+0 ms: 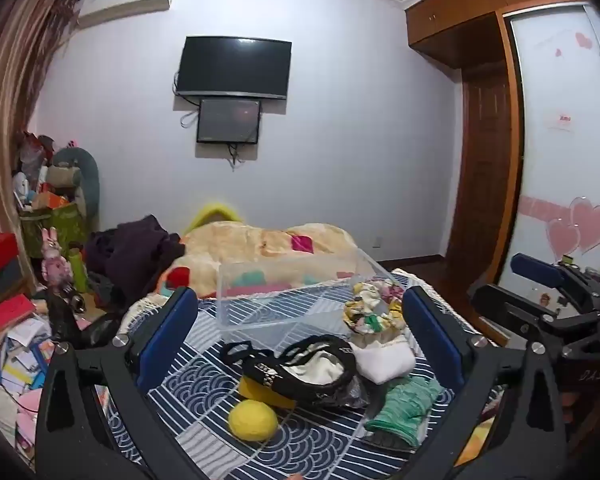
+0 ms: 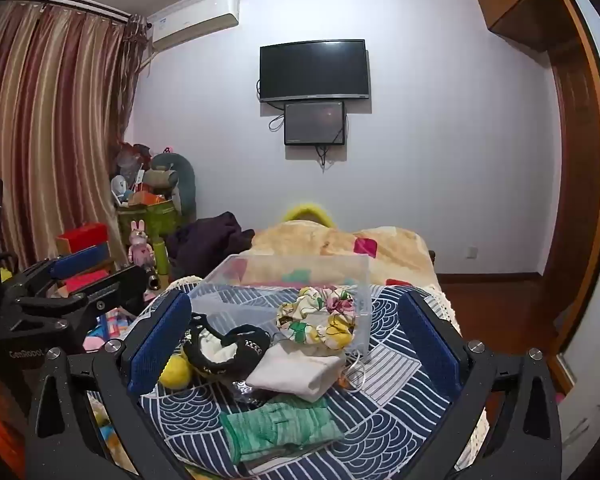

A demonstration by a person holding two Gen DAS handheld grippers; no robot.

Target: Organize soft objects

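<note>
Well, both grippers hung spread wide and empty over the patterned bedspread (image 2: pixel 400 364), left gripper (image 1: pixel 300 344) and right gripper (image 2: pixel 296 344) alike. Between the right one's fingers lay the heap: green knit cloth (image 2: pixel 280 428) nearest, folded white cloth (image 2: pixel 296 372) just beyond, black-trimmed pouch (image 2: pixel 224 348) to the left, yellow ball (image 2: pixel 176 372) touching the left pad. Farther off stood the clear plastic box (image 2: pixel 260 268), a floral scrunchie (image 2: pixel 320 316) against its near right corner. All looked light and floppy; pinching a bunched fold mid-cloth seemed safest, since the ball would likely roll.
</note>
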